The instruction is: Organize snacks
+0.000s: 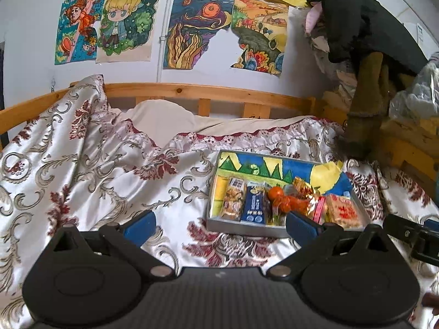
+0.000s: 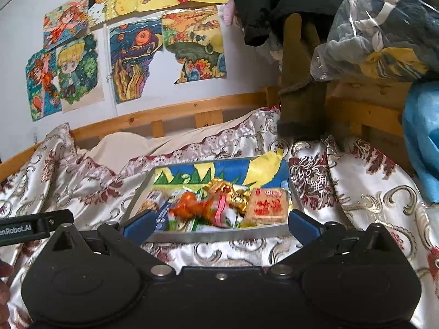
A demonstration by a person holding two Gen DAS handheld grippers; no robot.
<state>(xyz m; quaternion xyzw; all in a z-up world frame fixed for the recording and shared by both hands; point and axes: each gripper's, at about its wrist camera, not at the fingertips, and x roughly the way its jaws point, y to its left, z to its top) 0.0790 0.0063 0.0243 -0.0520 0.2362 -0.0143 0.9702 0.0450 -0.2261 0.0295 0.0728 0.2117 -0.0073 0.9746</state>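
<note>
a: where are the snacks?

b: all in the tray (image 1: 248,229) on the bed (image 1: 82,164). it sits on the flowered bedspread, toward the right side, with a bright painted sheet lining its bottom.

a: what's in it?

b: from the left, a tan packet (image 1: 233,198), then a blue packet (image 1: 253,205) just beside it, then an orange packet (image 1: 285,201) lying over the middle of the pile. a gold wrapper (image 1: 303,185) is behind that, and a flat red-printed packet (image 1: 343,209) is at the right end. they crowd the near half of the tray, touching one another.

a: and the left hand-held gripper (image 1: 218,223)?

b: released, jaws spread wide, nothing between them. its right finger (image 1: 300,224) overlaps the tray's near edge in the view; the left one is over bare bedspread.

a: the right hand-held gripper (image 2: 219,223)?

b: also released and empty. it faces the tray straight on, one blue finger (image 2: 140,224) near each front corner. from its camera the orange packet (image 2: 192,205) looks blurred, and the red-printed packet (image 2: 270,205) sits by the right wall of the tray (image 2: 219,234).

a: anything else around?

b: drawings (image 1: 189,27) taped on the wall above the wooden bed rail (image 1: 192,90), and a clear bag (image 2: 384,24) of clothes piled at the right.
</note>
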